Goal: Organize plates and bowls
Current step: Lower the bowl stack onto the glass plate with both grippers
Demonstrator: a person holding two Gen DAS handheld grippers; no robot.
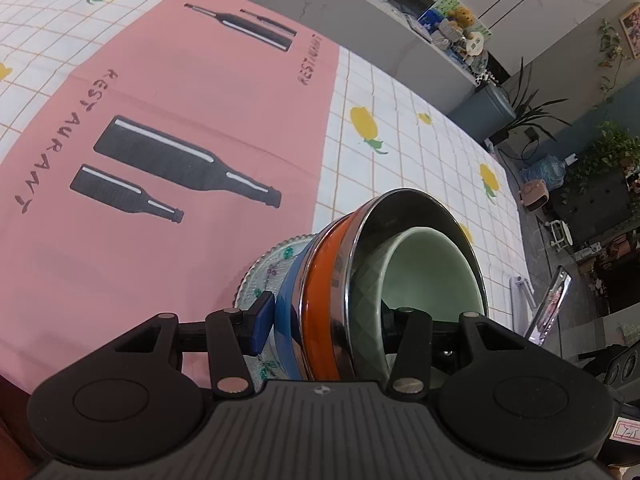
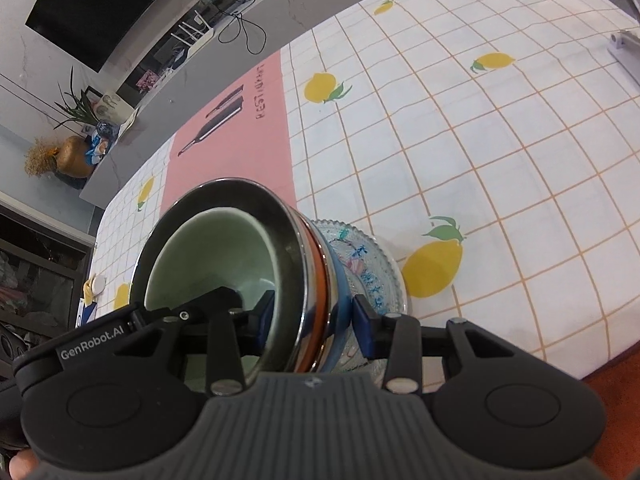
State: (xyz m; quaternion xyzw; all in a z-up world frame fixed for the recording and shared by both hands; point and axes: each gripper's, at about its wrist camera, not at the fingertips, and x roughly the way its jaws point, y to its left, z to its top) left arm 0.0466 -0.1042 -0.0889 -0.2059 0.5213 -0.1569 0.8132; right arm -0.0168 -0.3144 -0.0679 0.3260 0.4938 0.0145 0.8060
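Green ceramic bowl (image 1: 432, 276) is nesting inside a steel bowl (image 1: 416, 208), which is sitting in an orange-banded bowl (image 1: 320, 280) and a blue-banded bowl (image 1: 286, 300), all stacked on a patterned glass plate (image 1: 272, 264). Whole stack is being gripped from both sides and is appearing tilted in both wrist views, above the surface (image 1: 420, 152). Left tongs (image 1: 324, 320) are clamping the stack, one blue pad (image 1: 262, 320) pressing the outer side by the plate, the other finger reaching inside the bowls. Right tongs (image 2: 316, 320) are doing the same from the opposite side, outer pad (image 2: 366, 328) against the blue-banded bowl and plate edge, inner finger within the green bowl. Checked lemon-print cloth is covering the surface, with a pink placemat (image 1: 160, 100) printed with bottles lying beyond the stack.
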